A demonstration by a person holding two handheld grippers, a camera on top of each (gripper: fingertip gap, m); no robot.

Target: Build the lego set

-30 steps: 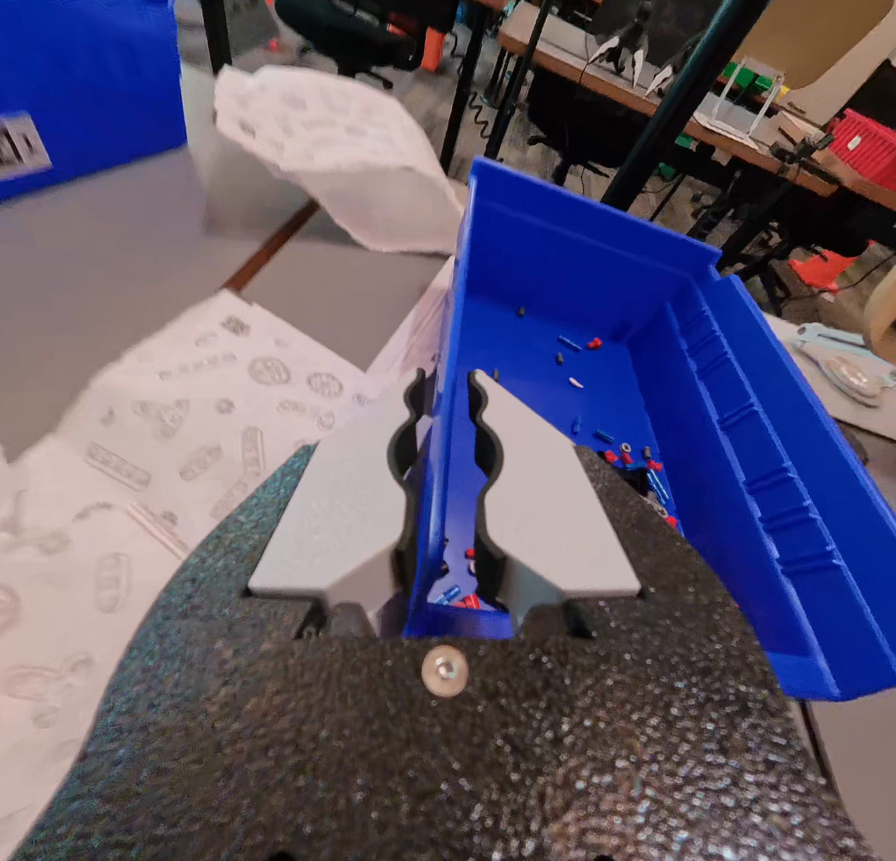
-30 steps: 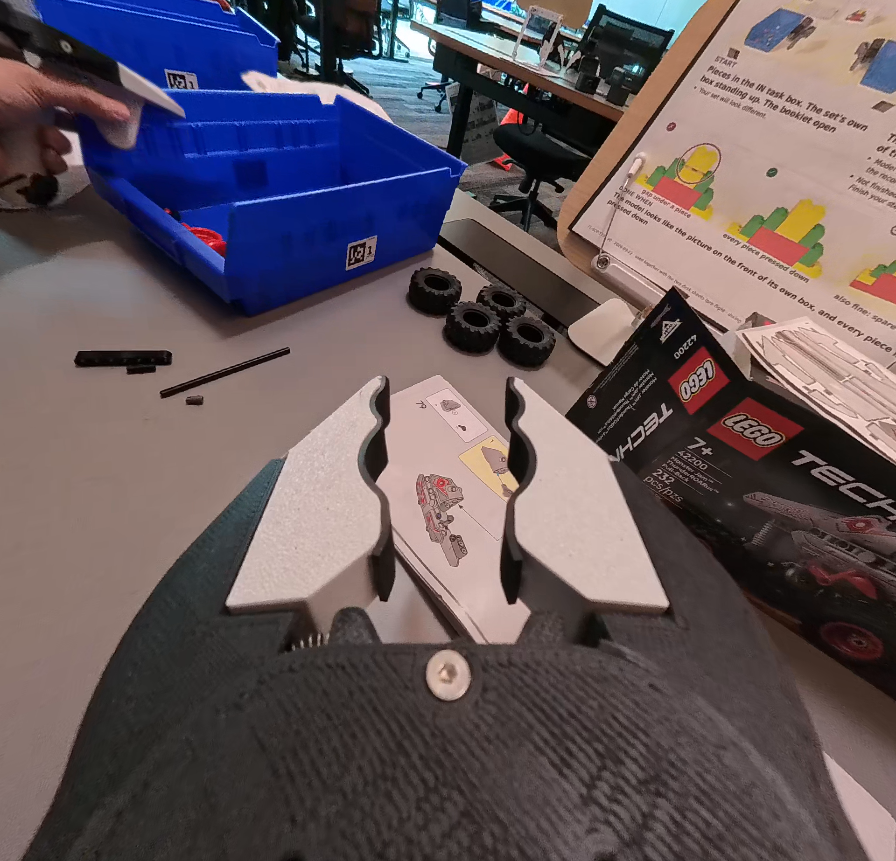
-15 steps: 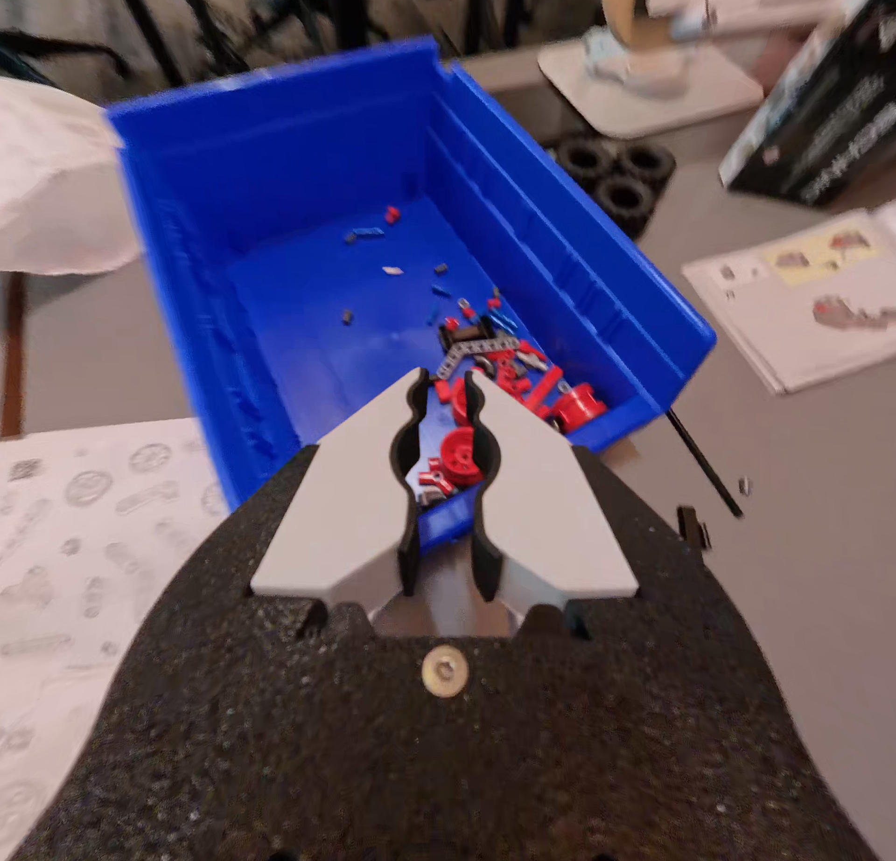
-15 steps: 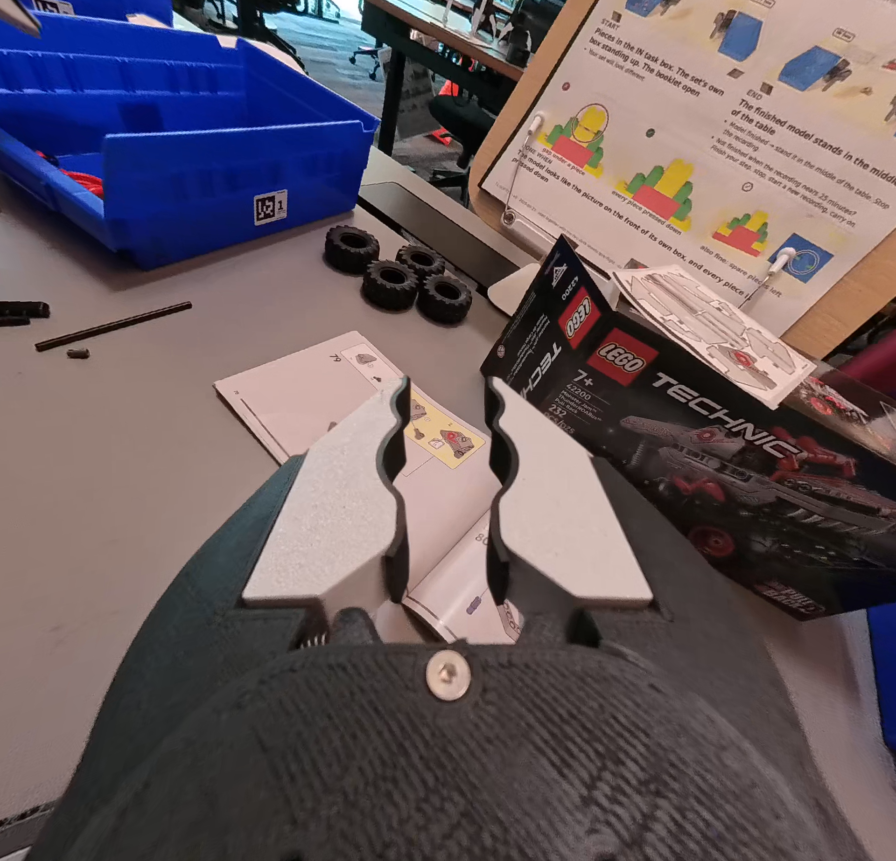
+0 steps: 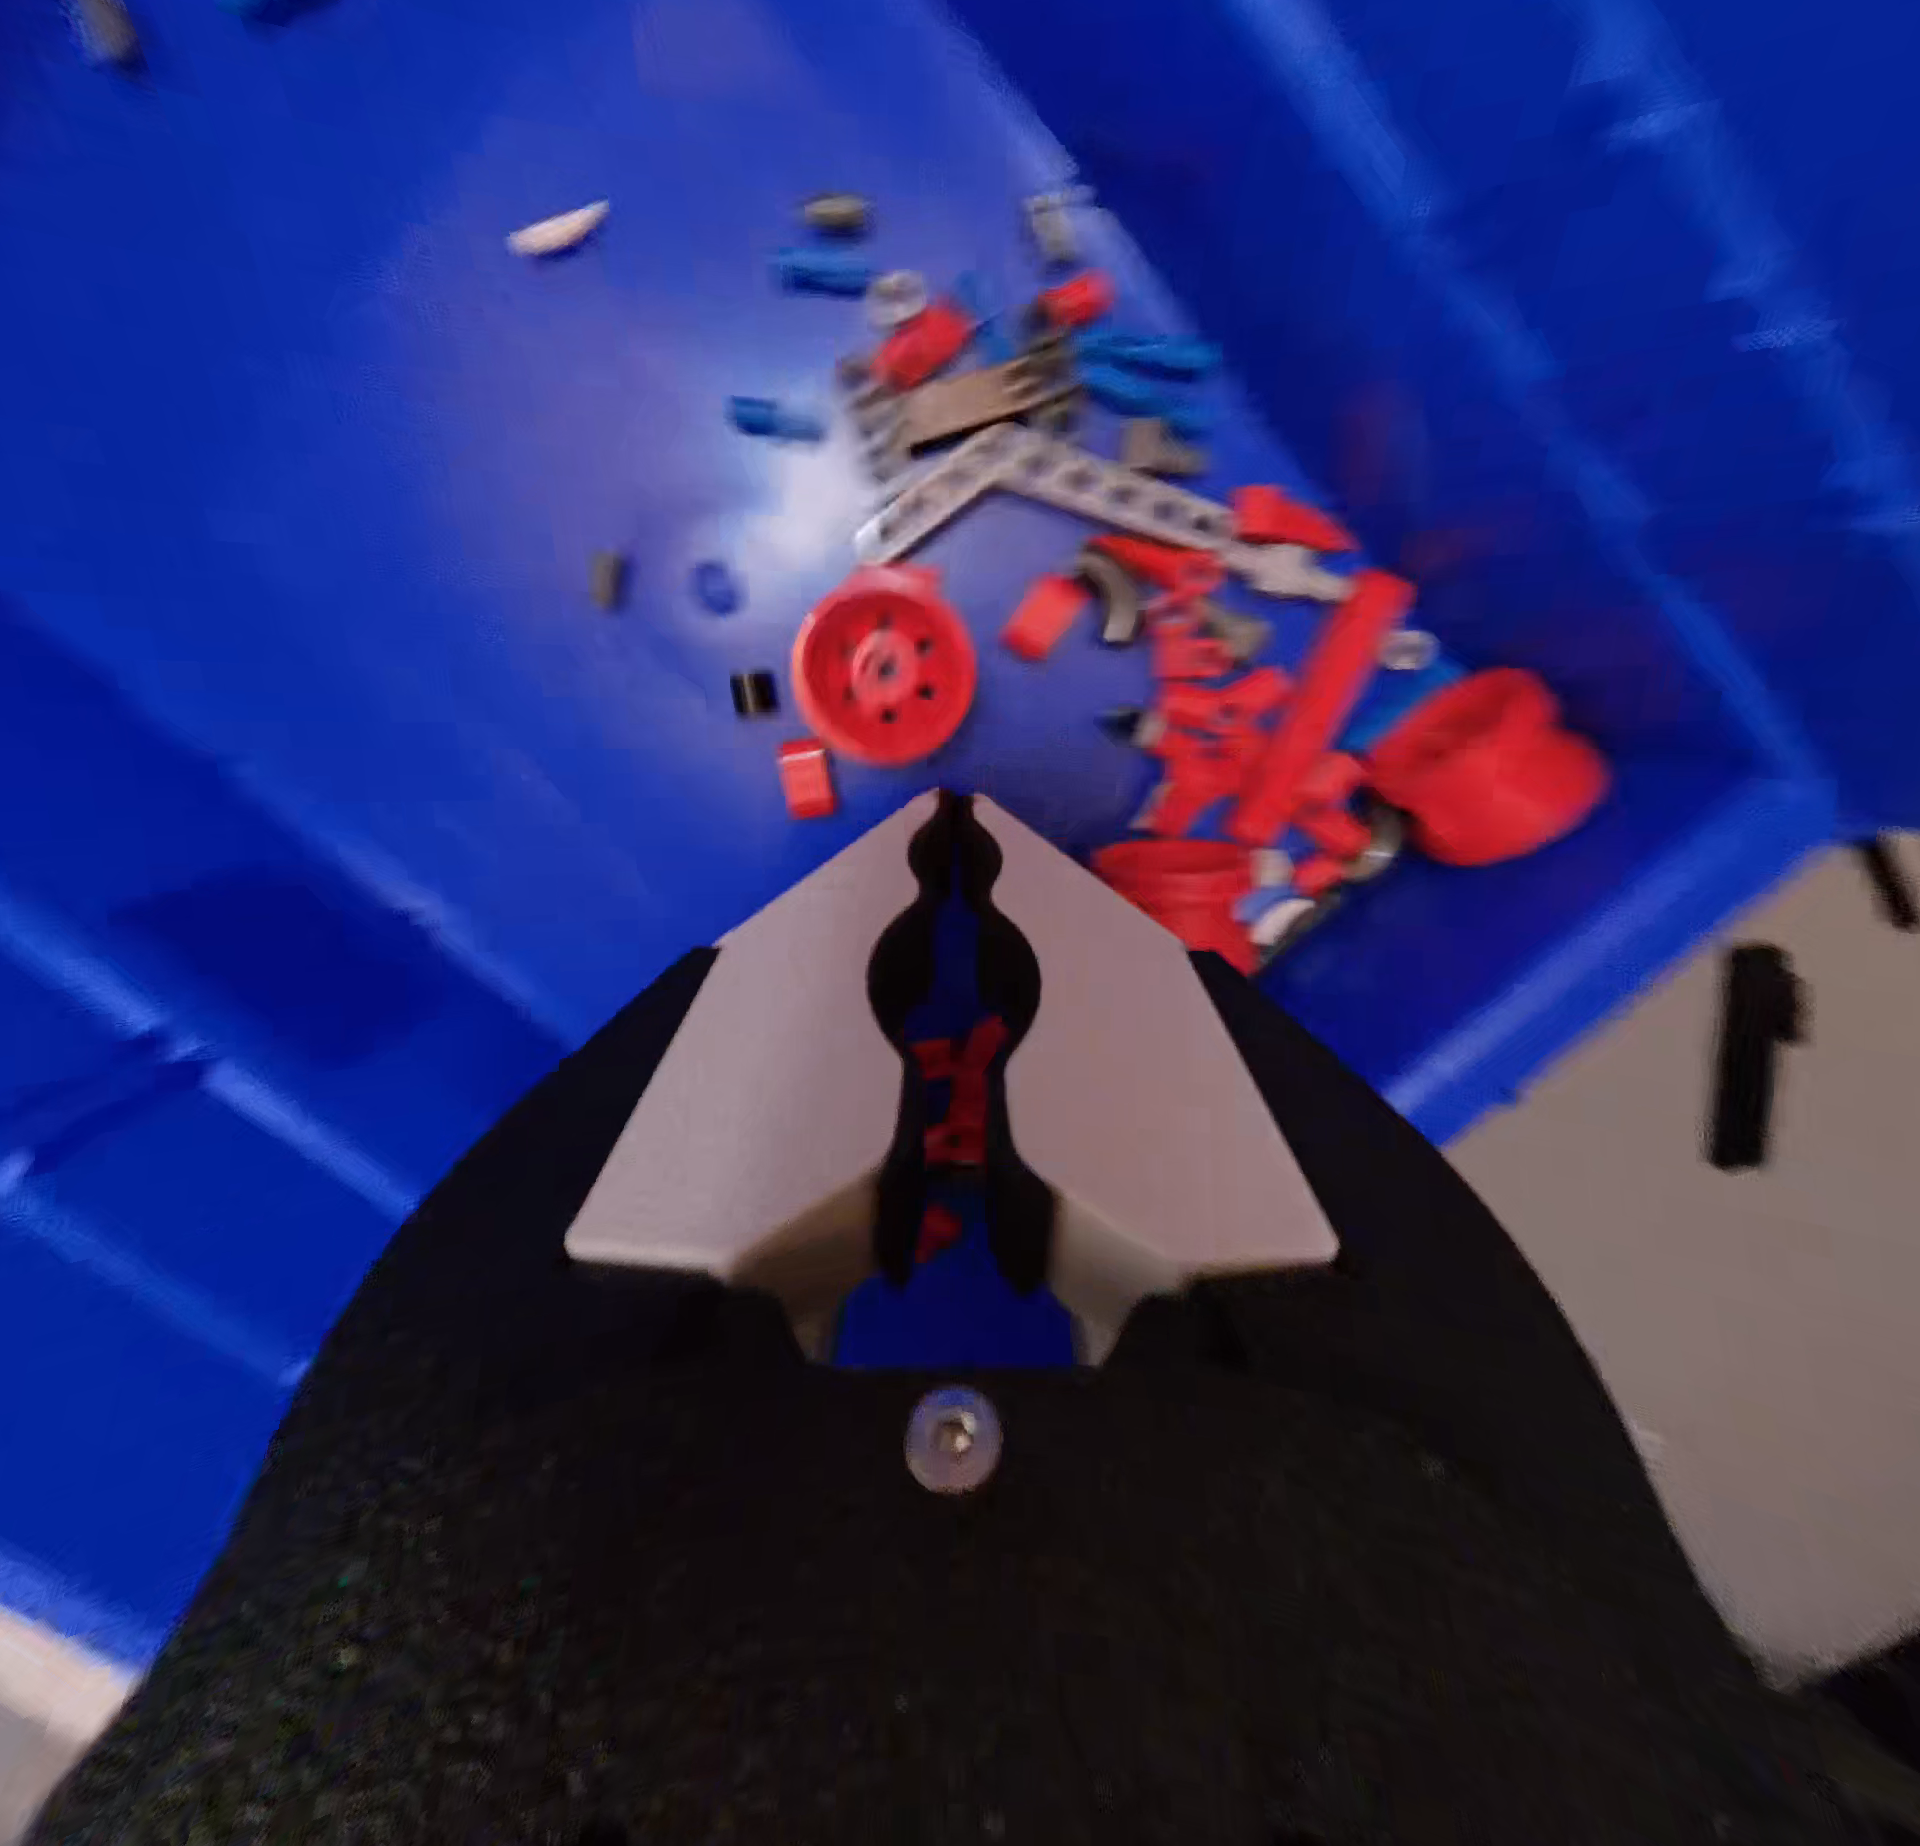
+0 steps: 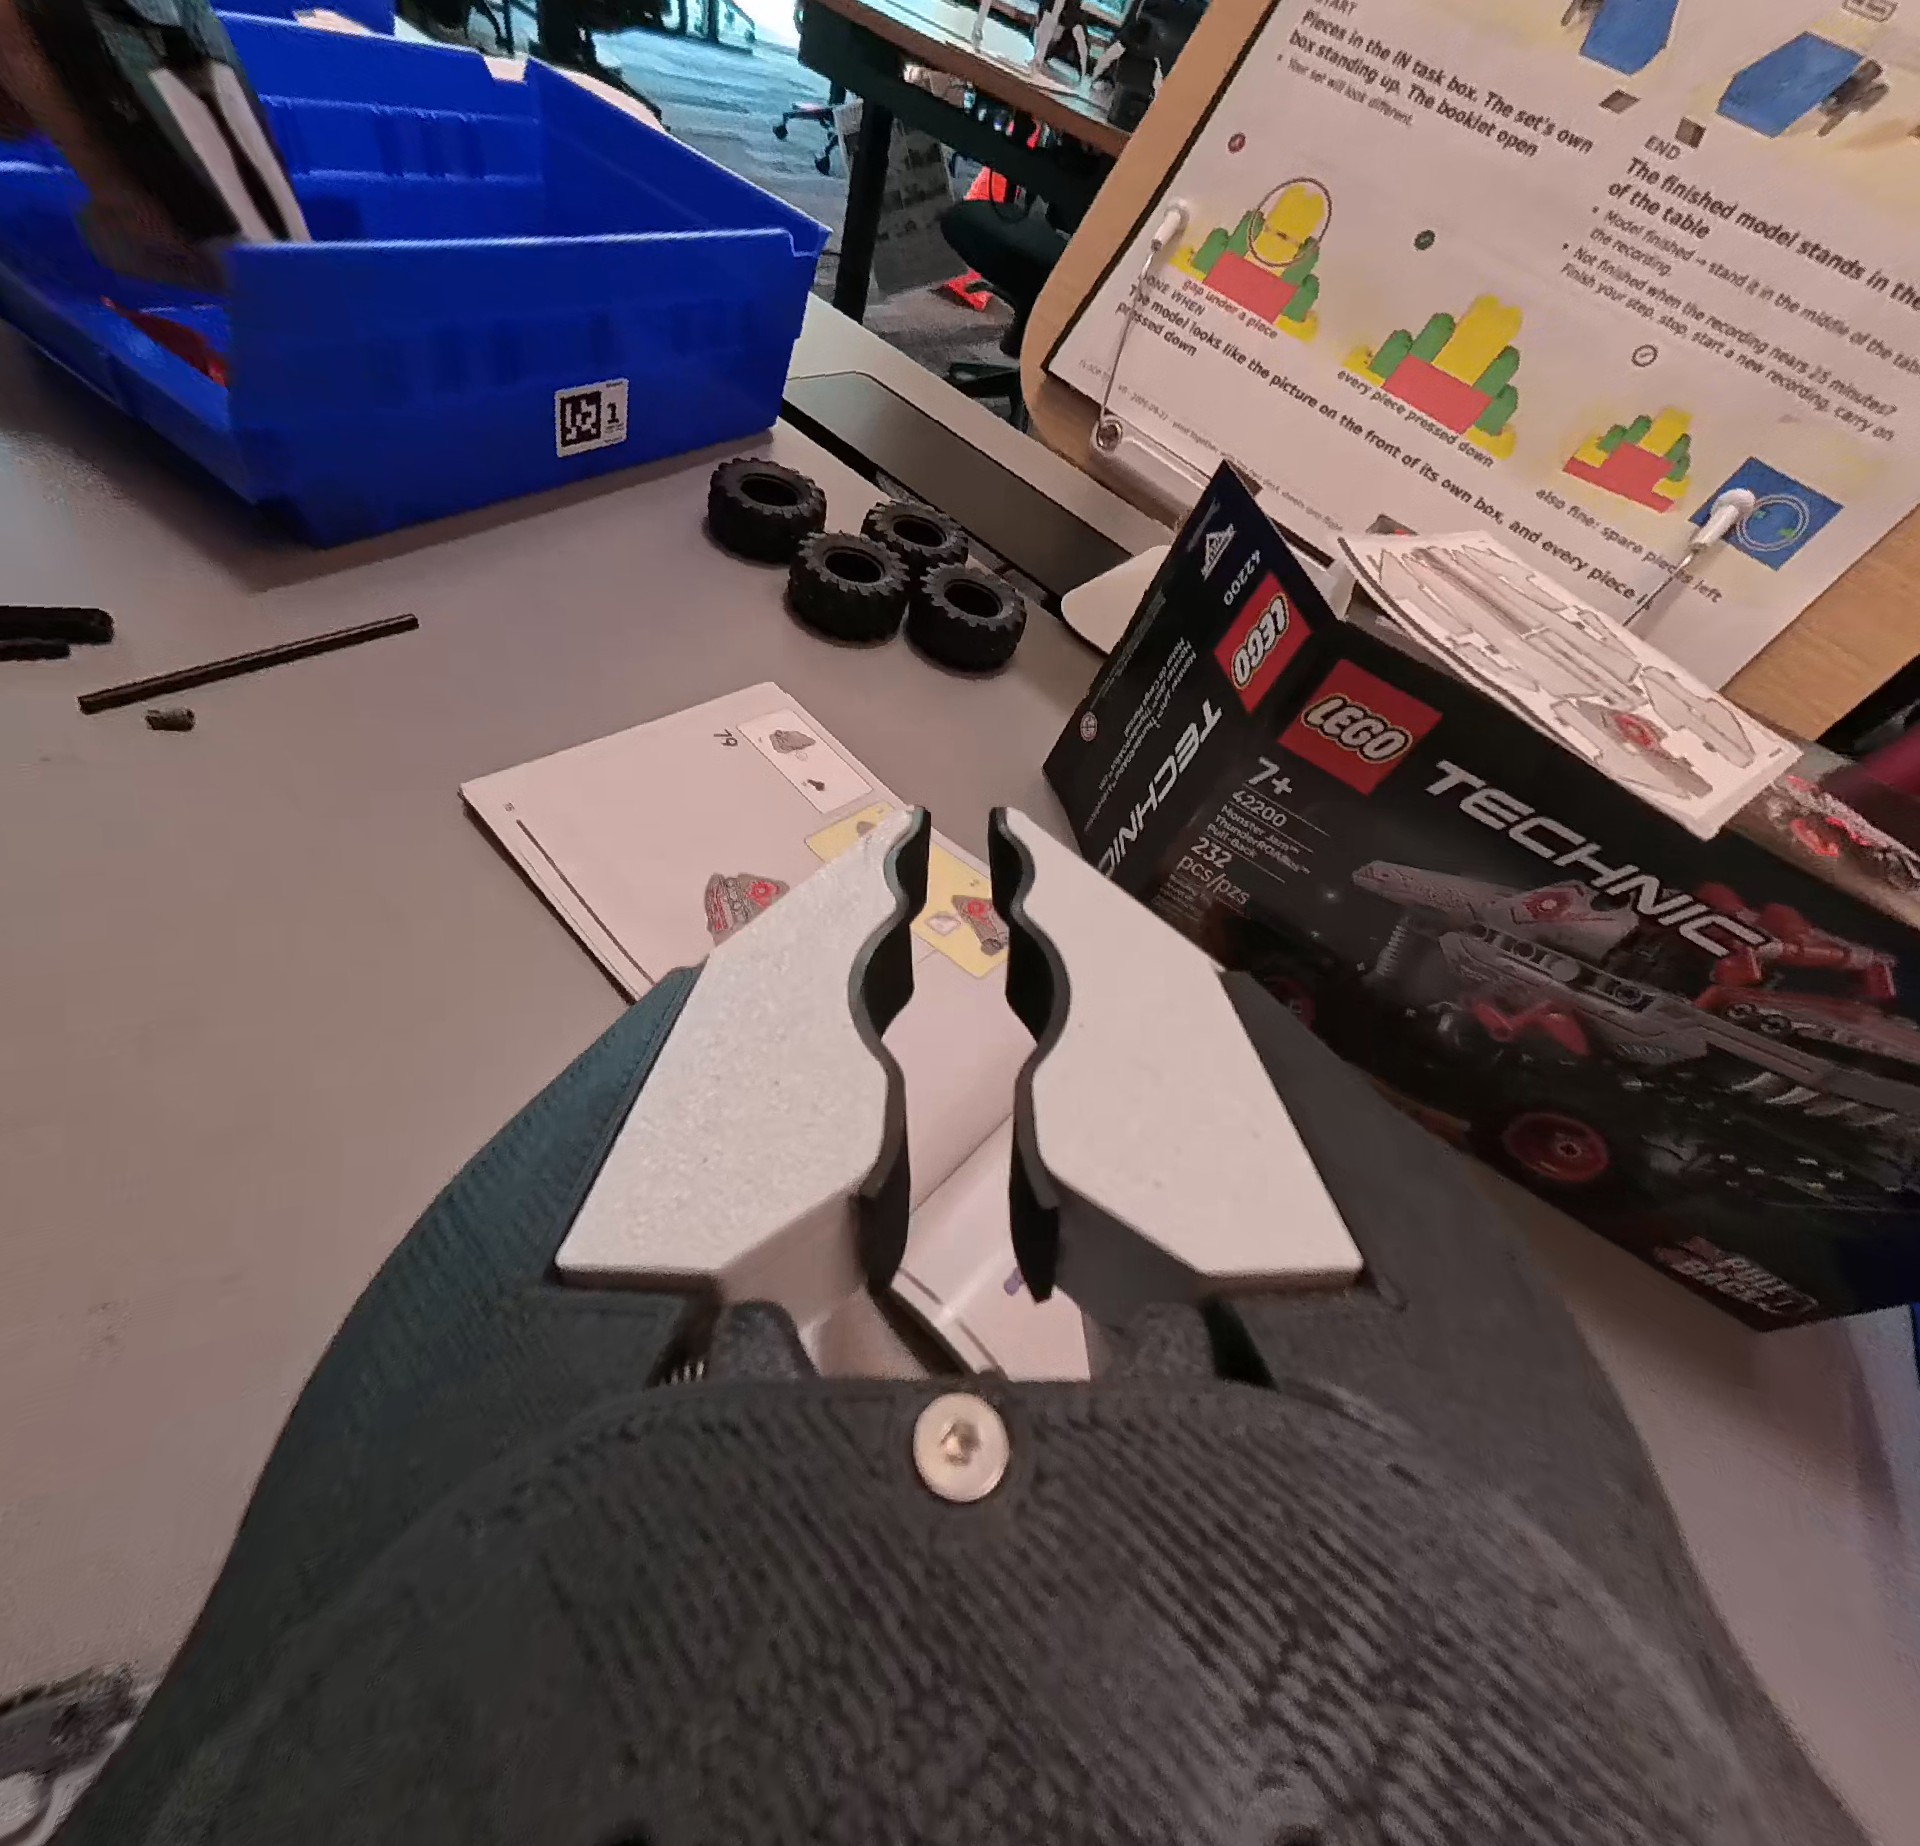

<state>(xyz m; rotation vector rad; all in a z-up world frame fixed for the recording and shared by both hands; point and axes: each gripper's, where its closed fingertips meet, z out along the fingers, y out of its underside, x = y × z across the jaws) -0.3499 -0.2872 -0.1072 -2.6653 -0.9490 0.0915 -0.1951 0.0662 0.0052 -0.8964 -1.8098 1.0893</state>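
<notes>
My left gripper (image 5: 956, 807) is shut, tips together, low inside the blue bin (image 5: 312, 446). Just past its tips lie a red wheel hub (image 5: 883, 679), a small red piece (image 5: 805, 778), a grey bent beam (image 5: 1039, 487) and a heap of red parts (image 5: 1247, 736). A red piece (image 5: 961, 1090) shows in the gap between the fingers; I cannot tell if it is held. My right gripper (image 6: 956, 830) is open and empty, with a narrow gap, above the open instruction booklet (image 6: 644, 840). The left gripper also shows in the right wrist view (image 6: 156, 113), over the bin (image 6: 499, 342).
Several black tyres (image 6: 862, 575) stand beyond the booklet. The Lego box (image 6: 1455, 913) lies to the right with a sticker sheet (image 6: 1558, 653) on it, before a propped instruction board (image 6: 1507, 238). A black axle (image 6: 249, 662) and a black beam (image 5: 1756, 1069) lie on the grey table. The gap from one gripper's tips to the other's is roughly 40 centimetres.
My left gripper has swung over the bin, dropped close to the parts and shut. My right gripper has drawn back over the booklet and its gap has narrowed.
</notes>
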